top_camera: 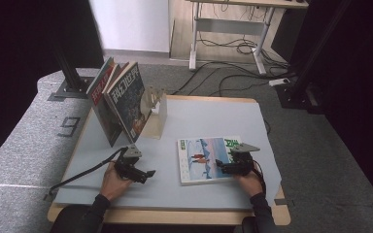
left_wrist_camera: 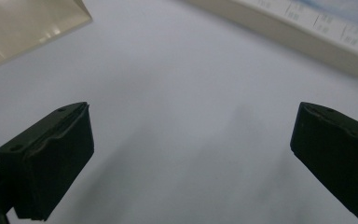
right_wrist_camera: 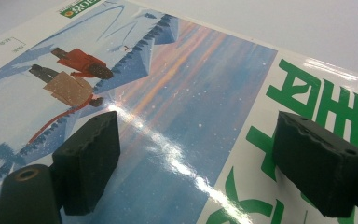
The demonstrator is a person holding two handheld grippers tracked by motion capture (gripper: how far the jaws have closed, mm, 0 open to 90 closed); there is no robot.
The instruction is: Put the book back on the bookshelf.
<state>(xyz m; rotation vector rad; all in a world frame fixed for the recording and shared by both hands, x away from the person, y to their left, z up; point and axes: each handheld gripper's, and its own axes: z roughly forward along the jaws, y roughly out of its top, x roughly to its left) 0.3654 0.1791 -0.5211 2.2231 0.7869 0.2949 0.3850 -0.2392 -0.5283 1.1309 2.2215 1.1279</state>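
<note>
While left gripper (top_camera: pixel 145 175) fingers spread empty lower left, right gripper (top_camera: pixel 222 168) fingers released over magazine (top_camera: pixel 201 156); slide under edge, pinch firmly.

bare table (top_camera: pixel 213 121) centre, leaning books (top_camera: pixel 121 99) left

Dark sleeves (top_camera: pixel 95 209), black cabled grippers

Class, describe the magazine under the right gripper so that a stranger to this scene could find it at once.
Start at the pale grey tabletop. Several magazines stand upright, leaning in a clear plastic stand at its far left. The one you want is the glossy magazine with a blue snowy cover and green lettering, lying flat near the front right, alone.
</note>
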